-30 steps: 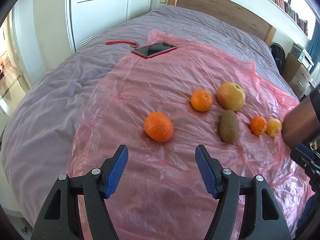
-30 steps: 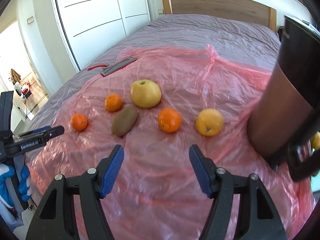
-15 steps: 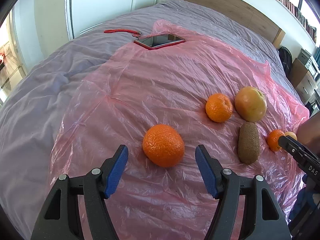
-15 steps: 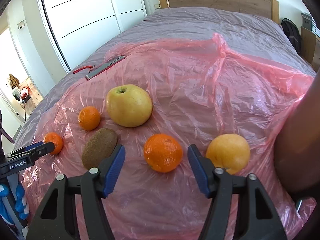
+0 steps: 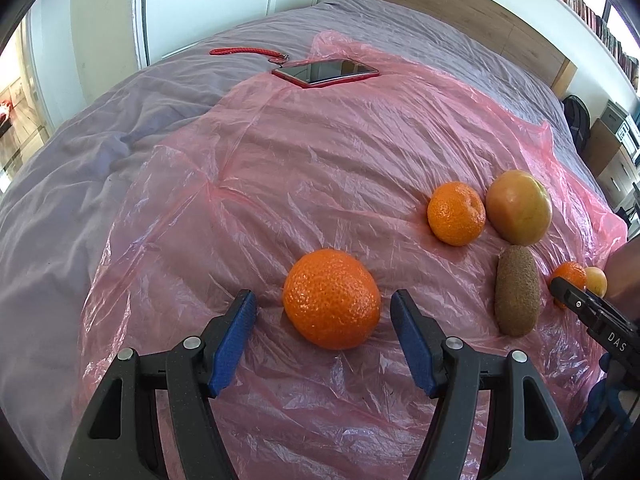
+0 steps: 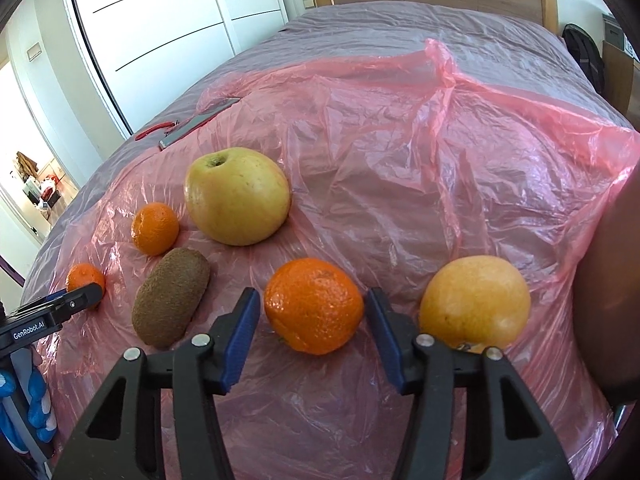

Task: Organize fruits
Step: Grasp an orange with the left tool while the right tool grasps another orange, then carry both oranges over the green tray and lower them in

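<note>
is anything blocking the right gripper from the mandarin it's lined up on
Nothing visible. The mandarin already sits between the right gripper's closing fingers, with only pink plastic sheet beneath; kiwi and yellow citrus lie outside.

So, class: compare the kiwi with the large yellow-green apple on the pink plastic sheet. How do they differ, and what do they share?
Shape: the kiwi is elongated and oval, while the apple is round.
Surface: the kiwi is brown and fuzzy, the apple smooth and yellow-green.
Size: the apple looks clearly bulkier than the kiwi.
Pose: the kiwi lies on its side; the apple sits with its stem dimple tilted upward.
Shared: both rest on the pink plastic sheet, outside either gripper.
</note>
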The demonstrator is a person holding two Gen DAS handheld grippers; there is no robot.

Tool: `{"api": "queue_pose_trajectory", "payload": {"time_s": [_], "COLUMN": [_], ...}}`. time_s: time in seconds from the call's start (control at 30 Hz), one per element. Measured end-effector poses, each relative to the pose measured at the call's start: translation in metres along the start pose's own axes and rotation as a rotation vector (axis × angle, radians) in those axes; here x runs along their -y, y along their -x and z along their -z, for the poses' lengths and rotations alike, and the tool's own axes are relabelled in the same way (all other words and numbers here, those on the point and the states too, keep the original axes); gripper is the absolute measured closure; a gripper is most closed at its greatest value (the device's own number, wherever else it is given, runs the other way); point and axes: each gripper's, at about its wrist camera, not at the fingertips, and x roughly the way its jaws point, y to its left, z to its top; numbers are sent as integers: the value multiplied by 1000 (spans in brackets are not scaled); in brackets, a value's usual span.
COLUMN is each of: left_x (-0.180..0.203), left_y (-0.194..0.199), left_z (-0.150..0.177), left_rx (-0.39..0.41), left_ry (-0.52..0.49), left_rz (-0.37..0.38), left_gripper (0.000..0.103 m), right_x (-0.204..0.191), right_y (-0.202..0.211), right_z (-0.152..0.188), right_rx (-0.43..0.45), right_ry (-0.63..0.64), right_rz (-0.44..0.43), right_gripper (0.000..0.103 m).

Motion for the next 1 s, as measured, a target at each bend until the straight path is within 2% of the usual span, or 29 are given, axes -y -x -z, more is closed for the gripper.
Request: {"api": "queue_pose_trajectory", "payload": {"time_s": [0.13, 0.23, 0.33, 0.7, 1.0], "left_x": [0, 0, 1, 2, 4], "left_y": [-2, -5, -8, 3, 30], "left_z": [0, 1, 1, 1, -3], "left_rx": [6, 6, 3, 34, 66], "left_ry": [7, 3, -9, -19, -16], "left_rz": [0, -9, -18, -37, -26], "left_gripper": [41, 54, 62, 64, 64], "right_x": [2, 3, 3, 0, -7], "right_y": [-2, -4, -5, 1, 35], "right_z": [2, 3, 3, 0, -5], "right_rx": [3, 5, 6, 6, 38], "right_ry": [-4, -8, -3, 0, 0], "right_rz": [0, 3, 5, 0, -18], "right_gripper": [47, 54, 58, 60, 60]}}
